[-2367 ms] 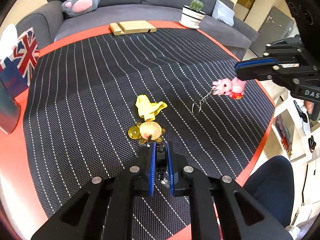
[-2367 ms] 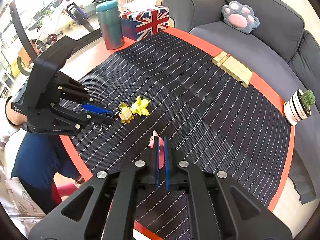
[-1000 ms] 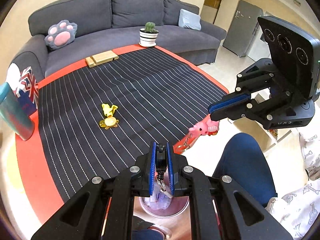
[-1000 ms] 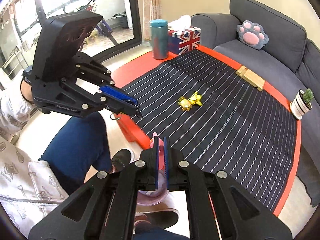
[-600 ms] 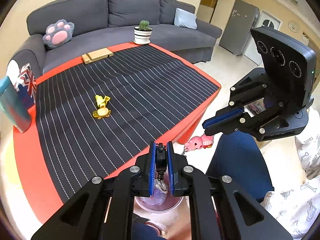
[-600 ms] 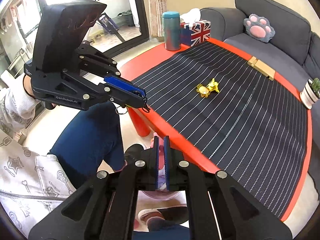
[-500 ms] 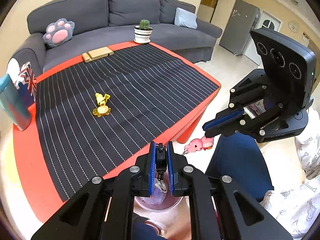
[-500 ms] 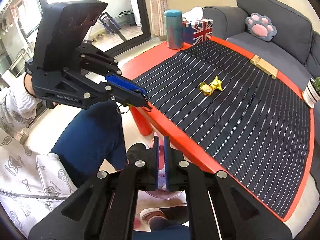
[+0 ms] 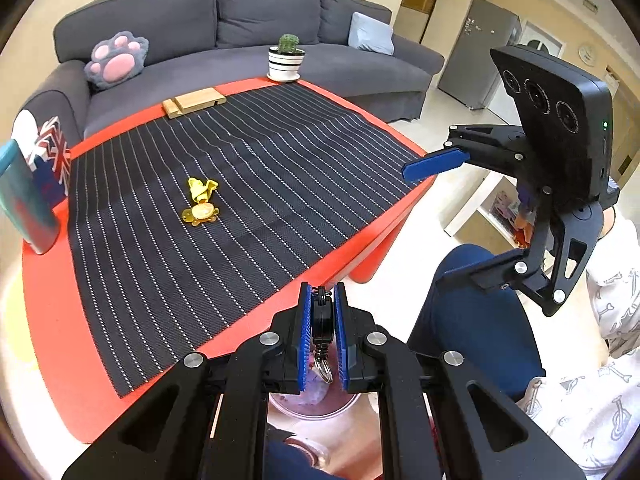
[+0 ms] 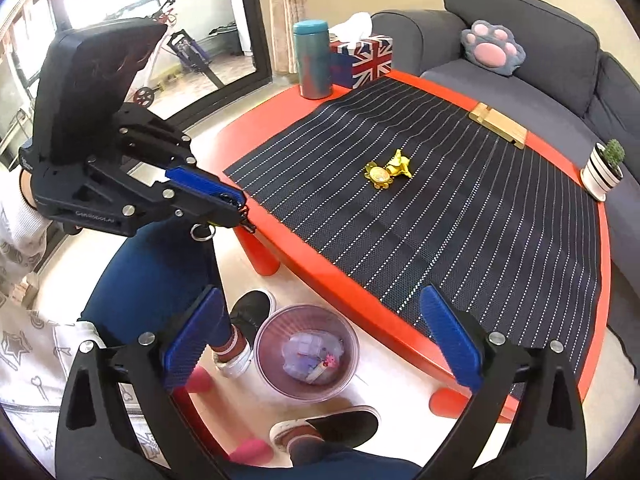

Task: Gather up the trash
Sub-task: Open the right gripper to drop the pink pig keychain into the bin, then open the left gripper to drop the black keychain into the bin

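My left gripper (image 9: 320, 304) is shut on a black keychain (image 9: 322, 322) with a metal ring, held off the table's near edge above the pink trash bin (image 9: 316, 404). It also shows in the right wrist view (image 10: 240, 210), ring dangling. My right gripper (image 10: 316, 320) is open and empty above the trash bin (image 10: 306, 354); a small pink toy (image 10: 330, 360) lies inside with other trash. A yellow turtle keychain (image 9: 200, 212) and a yellow wrapper (image 9: 202, 188) lie on the striped mat (image 9: 248, 184).
The red table (image 10: 360, 276) holds a teal bottle (image 10: 312, 60), a Union Jack tissue box (image 10: 364, 60), a wooden block (image 10: 498, 124) and a potted cactus (image 10: 604, 164). A grey sofa (image 9: 240, 40) stands behind. The person's legs and shoes (image 10: 248, 320) flank the bin.
My right gripper has opened and let go of the pink toy, which now lies in the bin. My left gripper stays shut on the keychain over the bin.
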